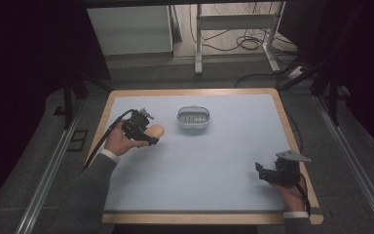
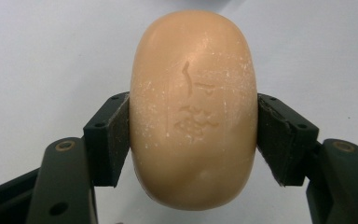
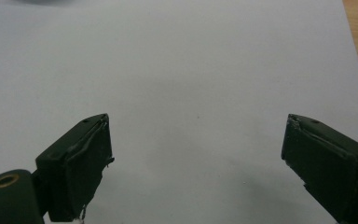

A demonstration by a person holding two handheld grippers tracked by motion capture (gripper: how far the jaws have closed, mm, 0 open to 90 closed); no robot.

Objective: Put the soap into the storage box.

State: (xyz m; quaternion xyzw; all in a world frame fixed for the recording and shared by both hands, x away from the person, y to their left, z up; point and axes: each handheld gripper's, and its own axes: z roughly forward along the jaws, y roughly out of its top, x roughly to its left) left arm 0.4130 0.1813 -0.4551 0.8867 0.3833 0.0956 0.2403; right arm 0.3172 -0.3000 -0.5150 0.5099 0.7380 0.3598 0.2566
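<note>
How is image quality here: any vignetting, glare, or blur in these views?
High view: dark corners, evenly lit table. Left gripper view: soap bar sharp, its embossed mark readable, left gripper clamped on it. Right gripper view: open right gripper, jaw tips slightly soft, faint shadow between them, no glare.

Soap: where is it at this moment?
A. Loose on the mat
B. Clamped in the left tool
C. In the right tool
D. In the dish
B: the left tool has both jaws pressed against the sides of the soap; the right tool is open, with nothing between its jaws.
</note>
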